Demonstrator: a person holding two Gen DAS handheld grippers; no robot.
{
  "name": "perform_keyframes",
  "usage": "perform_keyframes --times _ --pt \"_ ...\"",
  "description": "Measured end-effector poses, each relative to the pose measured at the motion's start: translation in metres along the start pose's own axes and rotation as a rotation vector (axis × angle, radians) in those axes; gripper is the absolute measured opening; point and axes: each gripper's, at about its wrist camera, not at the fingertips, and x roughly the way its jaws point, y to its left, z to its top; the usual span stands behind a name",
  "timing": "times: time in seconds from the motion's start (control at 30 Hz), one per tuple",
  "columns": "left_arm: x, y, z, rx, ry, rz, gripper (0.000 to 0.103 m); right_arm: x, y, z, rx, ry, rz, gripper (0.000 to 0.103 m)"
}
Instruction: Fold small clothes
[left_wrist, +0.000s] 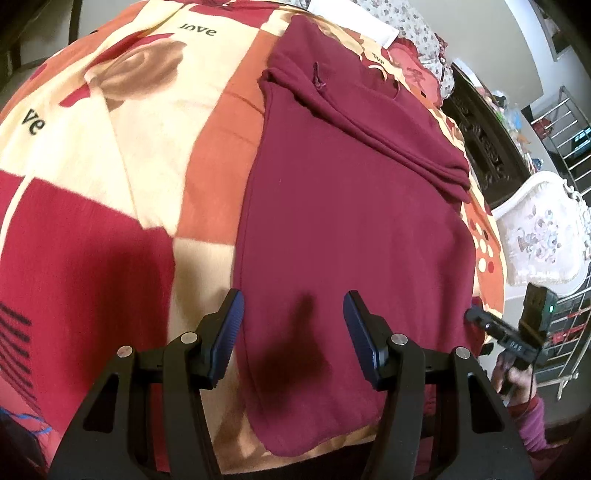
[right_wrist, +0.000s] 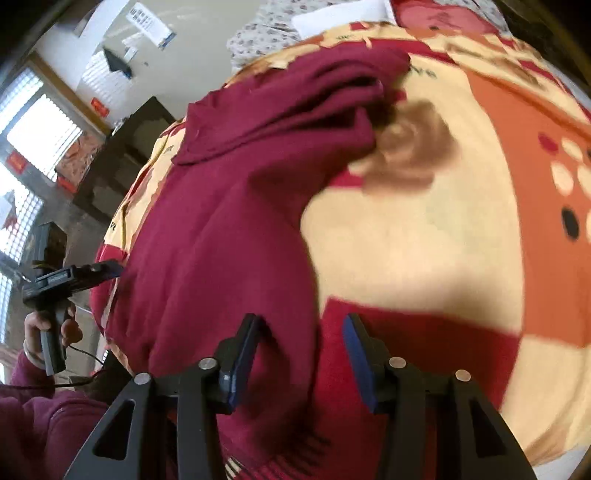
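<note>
In the left wrist view we look over a bed covered with a blanket (left_wrist: 122, 155) printed in cream, orange and red blocks with roses and the word "love". Dark carved furniture (left_wrist: 480, 136) and a white floral headboard (left_wrist: 539, 236) stand beyond the bed's right side. A maroon garment (left_wrist: 347, 229) lies spread on the blanket, running from the near edge of the bed to the far end, with one sleeve (left_wrist: 376, 122) folded diagonally across its upper part. Our left claw (left_wrist: 293, 332) hovers over the garment's near hem with its jaws apart and nothing between them. At the right edge we see the right claw (left_wrist: 476, 316) at the garment's side, gripped by a hand (left_wrist: 511, 373)

In the right wrist view, which is blurred, a wall with papers and barred windows (right_wrist: 40, 125) sits at the left. The same blanket (right_wrist: 424, 240) fills the right half, and the garment (right_wrist: 229, 221) lies along the left, bunched at the far end. Our right claw (right_wrist: 301, 354) has its jaws apart, its left finger just over the garment's edge and empty. Far left, a hand (right_wrist: 55, 325) holds the left claw (right_wrist: 112, 267) beside the cloth
</note>
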Motion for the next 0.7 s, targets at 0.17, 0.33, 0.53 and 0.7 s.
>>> perform_keyframes --times 0.17,0.33,0.53,0.7 --pt "-0.005 0.002 -0.005 -0.020 0.007 -0.006 0.056 -0.030 0.024 -0.001 -0.075 -0.063 -0.054 0.011" --pt "-0.012 0.001 -0.016 -0.017 0.000 -0.038 0.056 -0.045 -0.002 -0.005 0.006 -0.059 -0.124 0.007" --pt "-0.007 -0.005 -0.025 0.019 0.009 0.061 0.056 -0.053 -0.020 -0.019 0.151 -0.107 -0.022 0.011" --pt "-0.005 -0.007 -0.030 0.046 -0.002 0.124 0.056 -0.049 0.003 -0.019 0.086 -0.080 -0.017 0.059"
